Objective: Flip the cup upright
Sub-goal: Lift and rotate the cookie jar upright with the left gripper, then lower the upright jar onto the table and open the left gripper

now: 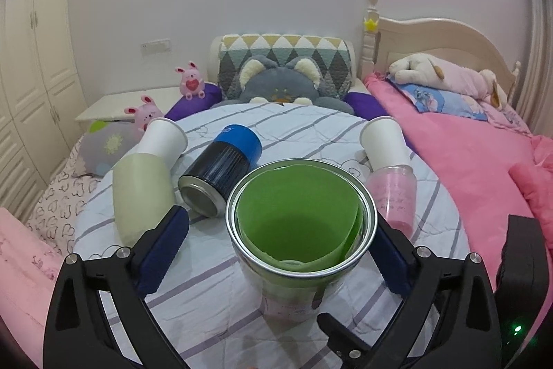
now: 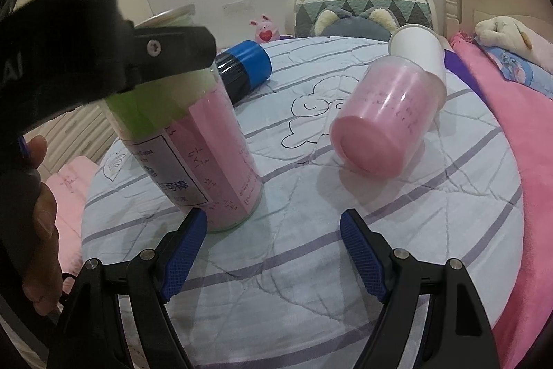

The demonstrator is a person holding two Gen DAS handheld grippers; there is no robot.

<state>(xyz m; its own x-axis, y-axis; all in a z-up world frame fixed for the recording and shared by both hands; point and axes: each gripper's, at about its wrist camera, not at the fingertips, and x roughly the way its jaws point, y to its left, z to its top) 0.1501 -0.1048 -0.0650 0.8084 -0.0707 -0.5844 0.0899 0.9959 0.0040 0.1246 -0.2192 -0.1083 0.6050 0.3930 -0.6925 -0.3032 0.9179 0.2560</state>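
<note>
A clear cup with green and pink paper inside [image 1: 300, 223] stands upright on the round table, between the open fingers of my left gripper [image 1: 280, 223]; its fingers stand apart from the cup's sides. It also shows in the right wrist view [image 2: 193, 140], with the left gripper's black body across its top. A pink clear cup [image 2: 383, 116] lies on its side with a white paper cup [image 2: 420, 49] behind it. My right gripper [image 2: 273, 251] is open and empty, low over the cloth.
A dark can with a blue cap [image 1: 221, 168] lies on its side. A pale green cup [image 1: 141, 192] and another white cup [image 1: 166, 139] lie at the left. The round table [image 1: 207, 293] has a striped cloth. A pink bed [image 1: 484, 161] is right.
</note>
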